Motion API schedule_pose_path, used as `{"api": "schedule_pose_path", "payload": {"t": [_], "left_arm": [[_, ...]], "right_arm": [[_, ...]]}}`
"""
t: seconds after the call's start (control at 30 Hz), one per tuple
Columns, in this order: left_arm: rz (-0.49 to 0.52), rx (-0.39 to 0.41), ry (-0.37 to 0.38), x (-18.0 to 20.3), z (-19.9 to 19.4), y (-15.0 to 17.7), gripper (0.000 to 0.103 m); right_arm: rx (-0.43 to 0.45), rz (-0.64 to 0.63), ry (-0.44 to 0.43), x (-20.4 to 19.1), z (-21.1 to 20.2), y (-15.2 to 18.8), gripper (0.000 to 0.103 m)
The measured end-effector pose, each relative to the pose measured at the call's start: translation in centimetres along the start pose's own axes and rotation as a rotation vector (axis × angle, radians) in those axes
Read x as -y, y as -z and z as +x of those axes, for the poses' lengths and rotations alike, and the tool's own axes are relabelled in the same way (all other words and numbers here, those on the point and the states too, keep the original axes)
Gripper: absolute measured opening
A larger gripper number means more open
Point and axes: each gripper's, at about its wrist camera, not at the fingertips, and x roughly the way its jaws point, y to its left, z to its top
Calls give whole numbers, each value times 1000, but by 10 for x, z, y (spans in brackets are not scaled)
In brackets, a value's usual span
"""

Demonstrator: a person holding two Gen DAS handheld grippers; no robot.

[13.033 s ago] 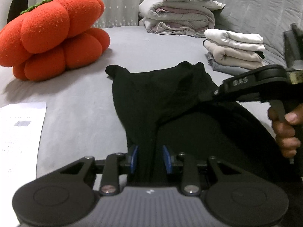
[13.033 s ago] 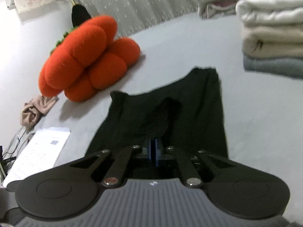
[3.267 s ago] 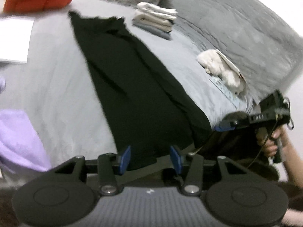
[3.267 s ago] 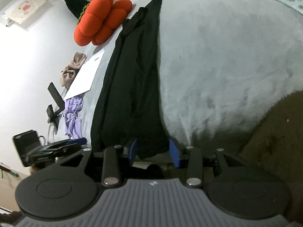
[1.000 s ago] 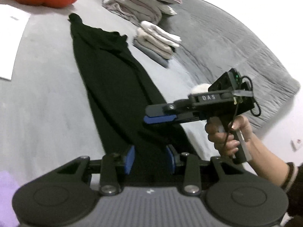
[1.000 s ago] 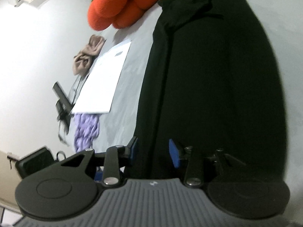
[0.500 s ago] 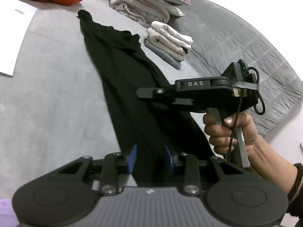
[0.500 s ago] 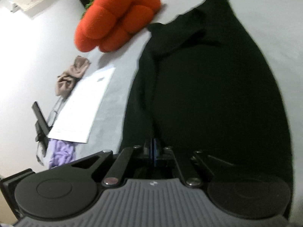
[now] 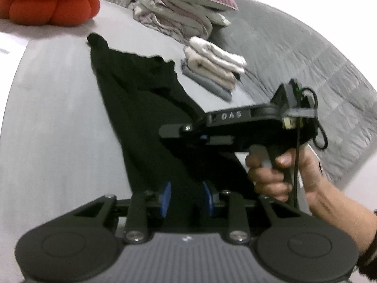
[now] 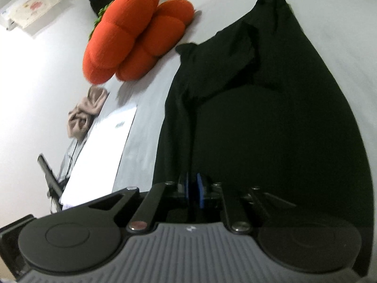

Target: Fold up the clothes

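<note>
A long black garment [image 9: 141, 108] lies stretched along the grey bed [image 9: 59, 122], its far end near the orange cushion. Its near end is raised up to both grippers. My left gripper [image 9: 186, 198] has its blue pads closed on a bunch of the black cloth. My right gripper [image 10: 193, 186] holds the same end of the black garment [image 10: 271, 129]; its pads stand a narrow gap apart with cloth between them, and its jaws are opening. In the left wrist view the right gripper [image 9: 168, 131] crosses above the garment, held by a hand [image 9: 278, 172].
An orange pumpkin cushion [image 10: 134, 37] sits at the bed's far end. A stack of folded clothes [image 9: 214, 68] and a pile of bedding with a purple pillow [image 9: 188, 16] lie to the right. A white paper sheet [image 10: 101, 151] and a beige cloth [image 10: 87, 115] lie to the left.
Both grippers have travelled along the bed toward the cushion end, carrying the garment's near end. The right gripper's pads closed fully half a second ago and now show a small gap.
</note>
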Motion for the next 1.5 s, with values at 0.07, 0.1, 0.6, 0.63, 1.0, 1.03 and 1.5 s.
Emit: {"api": "schedule_pose_path", "payload": {"t": [0.07, 0.1, 0.6, 0.63, 1.0, 1.03, 1.5], "left_arm": [[-14, 31, 0, -4, 4, -7, 29], [-27, 47, 7, -7, 6, -10, 29], [-96, 83, 65, -34, 23, -6, 29], [-90, 79, 62, -34, 25, -7, 29], [-79, 100, 58, -38, 39, -20, 29], [-80, 95, 54, -39, 41, -20, 29], [-82, 83, 89, -42, 47, -19, 29]], "right_arm": [[10, 10, -1, 0, 8, -9, 16], [13, 14, -2, 0, 11, -13, 20], [87, -140, 112, -9, 30, -26, 3], [81, -137, 102, -6, 29, -26, 5], [235, -46, 135, 15, -15, -59, 44], [242, -47, 151, 16, -13, -64, 44], [297, -150, 257, 28, 40, -102, 7]]}}
